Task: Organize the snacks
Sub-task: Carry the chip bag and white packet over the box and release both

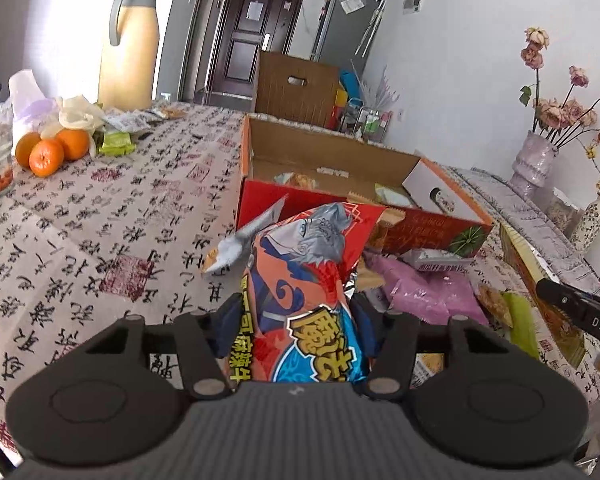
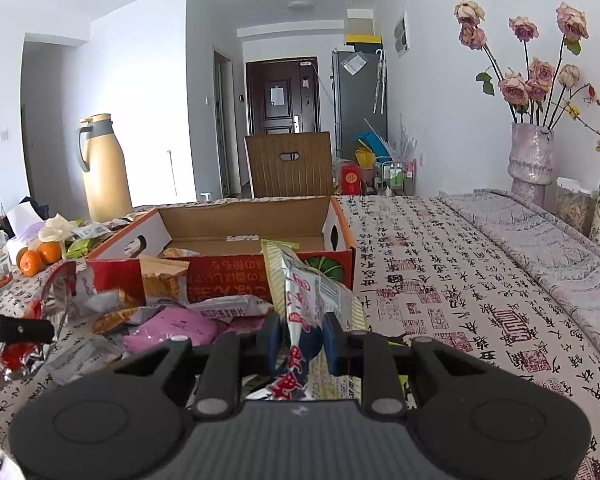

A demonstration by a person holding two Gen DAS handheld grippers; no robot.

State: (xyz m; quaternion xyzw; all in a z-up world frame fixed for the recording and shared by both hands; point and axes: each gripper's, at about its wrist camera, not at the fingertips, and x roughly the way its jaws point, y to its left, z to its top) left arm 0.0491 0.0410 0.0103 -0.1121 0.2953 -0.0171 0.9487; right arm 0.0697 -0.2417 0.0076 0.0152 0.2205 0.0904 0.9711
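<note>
Gripping one snack each, both grippers point toward an open cardboard box [image 2: 244,236] on a table [image 2: 440,264] covered in a cloth printed with calligraphy. The left gripper [image 1: 296,316] has its fingers clamped on a red and blue snack bag [image 1: 308,280], held upright just in front of the box. The right gripper [image 2: 300,336] has its fingers clamped on a white and yellow snack packet [image 2: 304,300], also upright and just in front of the box. Between the grippers and the box lies a loose pile of snacks [image 2: 172,320], including a pink packet [image 2: 172,330], touching the box's red front wall. Inside the box a few packets already rest on the floor. To the box's left sit oranges [image 1: 48,152] and a tall yellow jug [image 1: 128,48]; to its right, well apart, a vase of dried roses [image 2: 530,156]. The step in hand appears to be carrying snacks to the box. Next, each packet likely needs lifting over the front wall and releasing inside.
</note>
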